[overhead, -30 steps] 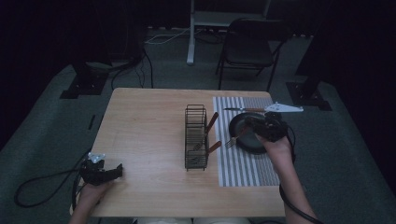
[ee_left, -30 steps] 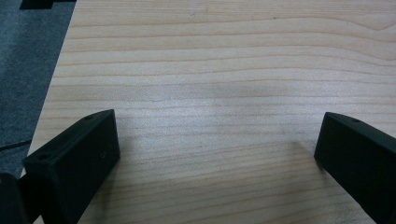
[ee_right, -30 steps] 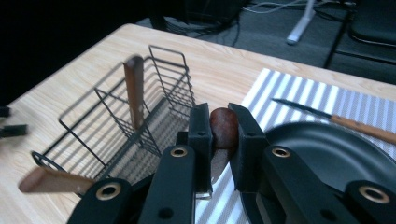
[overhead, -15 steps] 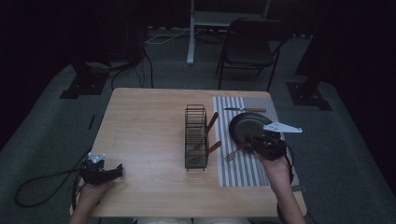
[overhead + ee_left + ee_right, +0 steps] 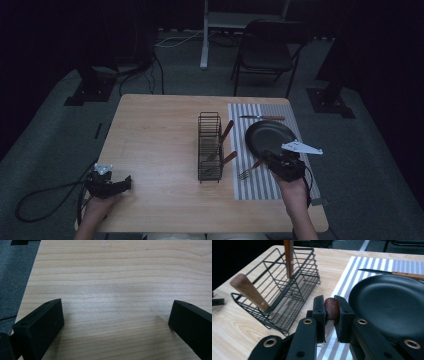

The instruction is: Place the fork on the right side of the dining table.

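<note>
So the tabletop (image 5: 160, 150) looks the same, wire rack (image 5: 209, 146) too. Right tongs (image 5: 272, 161) have pulled nearer since a second ago, clamped on the fork (image 5: 248, 171) handle beside the black plate (image 5: 270, 137). Left tongs (image 5: 120, 184) sit wide open, empty, near-left corner.

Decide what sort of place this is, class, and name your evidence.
Probably a staged recording room, not a kitchen: a lone wooden table on grey carpet, dark stands with cables around it, and a folding chair behind.
</note>
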A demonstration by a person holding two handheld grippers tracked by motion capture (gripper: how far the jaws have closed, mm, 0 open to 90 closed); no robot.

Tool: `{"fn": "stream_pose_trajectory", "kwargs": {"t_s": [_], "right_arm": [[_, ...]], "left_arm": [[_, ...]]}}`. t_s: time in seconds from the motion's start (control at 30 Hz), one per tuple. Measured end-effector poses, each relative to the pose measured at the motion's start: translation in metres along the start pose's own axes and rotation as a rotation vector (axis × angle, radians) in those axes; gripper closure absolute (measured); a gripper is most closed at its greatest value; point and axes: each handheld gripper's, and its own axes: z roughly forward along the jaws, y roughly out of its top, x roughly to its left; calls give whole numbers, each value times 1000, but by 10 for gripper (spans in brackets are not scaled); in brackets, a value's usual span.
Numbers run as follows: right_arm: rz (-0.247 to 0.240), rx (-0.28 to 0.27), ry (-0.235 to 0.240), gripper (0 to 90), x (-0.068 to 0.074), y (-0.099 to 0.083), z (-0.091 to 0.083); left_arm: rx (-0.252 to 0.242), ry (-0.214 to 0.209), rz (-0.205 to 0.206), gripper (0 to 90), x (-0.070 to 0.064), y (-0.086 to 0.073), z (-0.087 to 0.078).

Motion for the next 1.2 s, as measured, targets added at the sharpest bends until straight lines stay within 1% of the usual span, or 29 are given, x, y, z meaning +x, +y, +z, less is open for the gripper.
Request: {"fn": "stream_pose_trajectory", "kwargs": {"t_s": [0.03,0.17,0.2,0.23,0.33,0.4,0.47,0.5,0.57,0.6,0.63,0.73,0.77,0.8,0.83,0.93,1.03,1.07,1.1,1.2], "right_arm": [[23,-5,-1,806,-4,-4,-1],[36,-2,8,805,-8,-6,-4],[47,0,-4,792,-13,-9,-6],[47,0,-4,792,-13,-9,-6],[72,8,-16,769,-21,-12,-8],[91,22,-17,752,-29,-17,-10],[92,26,-19,744,-31,-18,-11],[95,30,-31,741,-33,-19,-12],[96,34,-35,735,-36,-20,-12],[103,38,-37,730,-38,-21,-12],[120,48,-44,721,-43,-24,-12],[126,52,-46,710,-47,-26,-13],[134,59,-51,699,-51,-28,-12],[134,59,-51,699,-51,-28,-12],[146,64,-54,686,-55,-30,-12],[155,71,-59,674,-58,-33,-12],[172,85,-70,650,-68,-38,-12],[172,85,-70,650,-68,-38,-12],[184,89,-72,643,-72,-41,-12],[200,104,-72,629,-79,-45,-11]], "left_arm": [[1,0,0,2,0,0,0],[1,0,0,2,0,0,0],[0,0,1,2,0,0,0],[0,0,1,2,0,0,0],[0,0,0,2,0,0,0],[0,0,0,2,0,0,0],[0,0,0,2,0,0,0],[0,0,0,2,0,0,0],[0,0,1,2,0,0,0],[0,0,0,2,0,0,0],[0,0,0,2,0,0,0],[0,0,0,2,0,0,0],[0,0,0,2,0,0,0],[0,0,0,2,0,0,0],[0,0,0,2,0,0,0],[0,0,0,2,0,0,0],[0,0,1,2,0,0,0],[0,0,0,2,0,0,0],[0,0,0,2,0,0,0],[0,0,1,2,0,0,0]]}}
